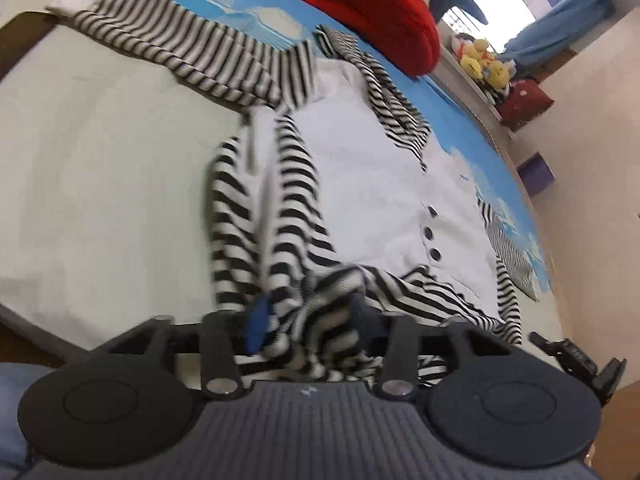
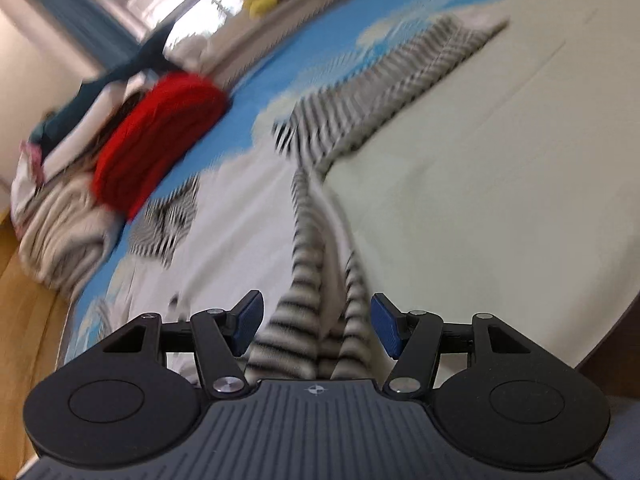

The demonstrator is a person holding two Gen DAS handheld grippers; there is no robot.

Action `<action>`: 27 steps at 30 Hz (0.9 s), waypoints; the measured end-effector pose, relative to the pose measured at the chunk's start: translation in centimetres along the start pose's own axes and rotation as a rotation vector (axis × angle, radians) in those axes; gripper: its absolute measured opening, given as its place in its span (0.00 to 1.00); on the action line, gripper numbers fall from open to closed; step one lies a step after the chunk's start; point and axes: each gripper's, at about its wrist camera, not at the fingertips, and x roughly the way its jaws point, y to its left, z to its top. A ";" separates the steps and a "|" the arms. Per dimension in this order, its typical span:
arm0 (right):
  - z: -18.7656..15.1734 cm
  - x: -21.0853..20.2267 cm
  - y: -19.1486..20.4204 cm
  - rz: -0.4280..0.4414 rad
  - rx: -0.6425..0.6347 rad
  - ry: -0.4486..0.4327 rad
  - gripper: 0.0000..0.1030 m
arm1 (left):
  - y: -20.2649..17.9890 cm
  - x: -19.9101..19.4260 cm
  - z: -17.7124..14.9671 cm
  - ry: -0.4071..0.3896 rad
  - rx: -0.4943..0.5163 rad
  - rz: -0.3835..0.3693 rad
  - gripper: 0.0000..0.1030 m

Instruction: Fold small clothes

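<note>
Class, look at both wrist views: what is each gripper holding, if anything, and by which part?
The left gripper pinches the striped garment at a bunched striped end near the bed edge. The right gripper is open; striped fabric lies between its pads, ungripped.

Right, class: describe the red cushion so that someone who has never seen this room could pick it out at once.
Start from the wide bed with the blue, cloud-printed sheet. At its far end, beyond the black-and-white striped garment with a white buttoned front, lies the thick, rounded red cushion. It is the only solid red thing on the bed; its neighbours are striped, grey or white.
</note>
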 end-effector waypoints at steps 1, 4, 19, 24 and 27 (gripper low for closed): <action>-0.3 0.3 0.3 0.003 -0.025 0.025 0.60 | -0.5 0.7 -0.1 0.010 0.005 0.032 0.86; -1.3 1.2 2.1 -0.026 -0.142 0.056 0.62 | -1.4 3.4 -0.7 0.057 0.048 0.134 0.79; -2.2 -0.6 2.0 -0.072 -0.280 0.048 0.36 | -1.6 0.9 -2.4 -0.023 0.144 0.175 0.51; -4.0 -3.5 4.4 0.179 -0.445 0.006 0.36 | -4.6 -0.8 -2.9 -0.086 0.269 0.143 0.51; -7.1 -3.2 7.1 0.244 -0.651 0.040 0.41 | -7.3 -0.5 -3.5 -0.098 0.414 0.113 0.68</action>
